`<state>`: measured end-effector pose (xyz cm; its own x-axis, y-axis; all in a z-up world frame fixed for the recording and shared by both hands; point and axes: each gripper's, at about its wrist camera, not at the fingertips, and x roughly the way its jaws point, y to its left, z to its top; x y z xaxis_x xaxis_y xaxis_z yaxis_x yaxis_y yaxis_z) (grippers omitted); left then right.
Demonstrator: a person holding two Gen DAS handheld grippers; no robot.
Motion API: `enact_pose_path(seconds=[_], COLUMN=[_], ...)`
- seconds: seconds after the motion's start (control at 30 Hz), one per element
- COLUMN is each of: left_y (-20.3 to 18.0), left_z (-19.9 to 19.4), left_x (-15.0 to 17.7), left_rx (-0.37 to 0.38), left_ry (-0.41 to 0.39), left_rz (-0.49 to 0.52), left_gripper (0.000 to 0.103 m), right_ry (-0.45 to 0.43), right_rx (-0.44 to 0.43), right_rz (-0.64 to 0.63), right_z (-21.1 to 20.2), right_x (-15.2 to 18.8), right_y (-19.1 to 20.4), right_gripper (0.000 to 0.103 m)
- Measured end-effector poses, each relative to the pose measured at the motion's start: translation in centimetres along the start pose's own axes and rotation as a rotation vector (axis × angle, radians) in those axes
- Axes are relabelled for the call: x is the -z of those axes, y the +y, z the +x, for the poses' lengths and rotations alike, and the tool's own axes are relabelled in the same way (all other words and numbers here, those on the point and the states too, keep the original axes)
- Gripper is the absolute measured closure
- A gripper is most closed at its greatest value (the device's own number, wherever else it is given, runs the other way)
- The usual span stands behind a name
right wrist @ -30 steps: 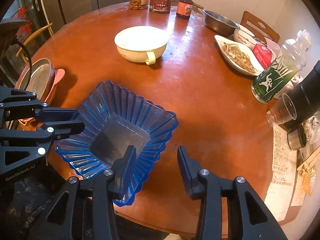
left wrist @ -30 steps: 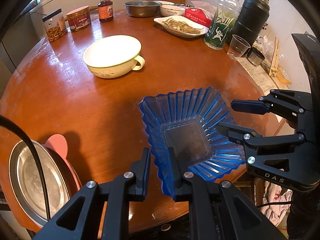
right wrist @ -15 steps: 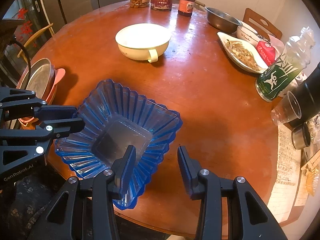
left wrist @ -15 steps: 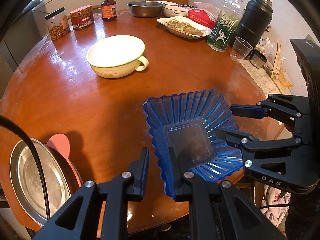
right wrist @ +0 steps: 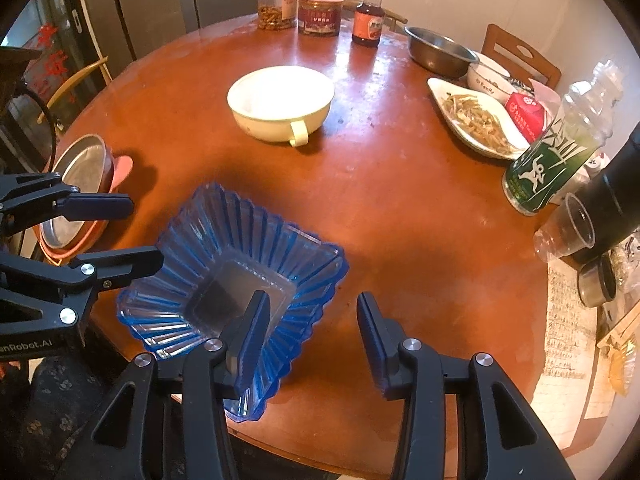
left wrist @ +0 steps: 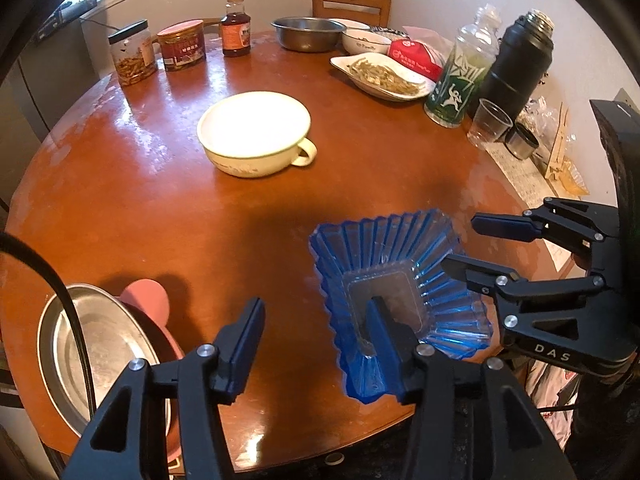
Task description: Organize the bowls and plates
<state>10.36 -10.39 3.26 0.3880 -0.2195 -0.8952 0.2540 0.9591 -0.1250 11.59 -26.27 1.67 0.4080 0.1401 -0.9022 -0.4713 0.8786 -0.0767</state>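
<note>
While both grippers flank it, the blue ribbed glass bowl (left wrist: 394, 276) sits empty near the front edge of the round wooden table (left wrist: 160, 208), one corner jutting past the rim. The left gripper (left wrist: 316, 344) is opening, its fingers now standing wide with the bowl's left wall between them; a second ago they pinched that wall. The right gripper (right wrist: 314, 332) is opening slightly too, fingers parted about the bowl's right wall, though whether the inner pad touches the glass cannot be told. Beyond, the cream handled bowl (left wrist: 256, 136) stands empty mid-table. A steel plate (left wrist: 92, 356) nests in a pink dish (left wrist: 146, 298) at the left edge (both empty). Far back, a steel basin (left wrist: 308, 34) and a white bowl (left wrist: 366, 42) stand beside an oblong dish (left wrist: 384, 76) of pale shredded food, apparently vegetable. Jars and a sauce bottle (left wrist: 236, 26) line the far rim; a green bottle (left wrist: 460, 84), black flask (left wrist: 516, 60) and plastic cup (left wrist: 488, 122) crowd the right. Bare wood lies open between the two bowls.
</note>
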Motion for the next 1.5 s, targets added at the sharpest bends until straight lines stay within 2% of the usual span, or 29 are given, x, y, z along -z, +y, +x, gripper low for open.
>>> enact_pose_path(seconds=[0.1, 0.33, 0.47, 0.87, 1.2, 1.5], left_y=[0.6, 2.2, 2.9, 3.6, 5.7, 8.6], left_z=[-0.7, -3.2, -4.5, -6.0, -4.6, -0.9], left_x=[-0.4, -1.7, -2.7, -5.5, -8.8, -11.6], left_rx=[-0.006, -0.026, -0.048, -0.077, -0.102, -0.101], left_ry=[-0.015, -0.066, -0.096, -0.132, -0.112, -0.064], left_rz=[-0.018, -0.069, -0.091, -0.092, -0.137, -0.21], left_gripper=[0.05, 0.05, 0.043, 0.04, 0.04, 0.04], right_ry=[-0.018, -0.061, -0.091, -0.166, -0.178, -0.106], right_rx=[-0.004, -0.031, -0.044, -0.099, -0.164, -0.238], right_rz=[-0.004, -0.003, 0.002, 0.049, 0.128, 0.211], right_z=[-0.6, -1.9, -2.7, -4.4, -3.9, 0.0], right_x=[-0.5, -1.8, -2.8, -5.9, -8.4, -11.1], right_y=[0.0, 0.0, 0.0, -0.9, -2.8, -4.4], right_gripper=[0.052, 0.051, 0.048, 0.042, 0.04, 0.039])
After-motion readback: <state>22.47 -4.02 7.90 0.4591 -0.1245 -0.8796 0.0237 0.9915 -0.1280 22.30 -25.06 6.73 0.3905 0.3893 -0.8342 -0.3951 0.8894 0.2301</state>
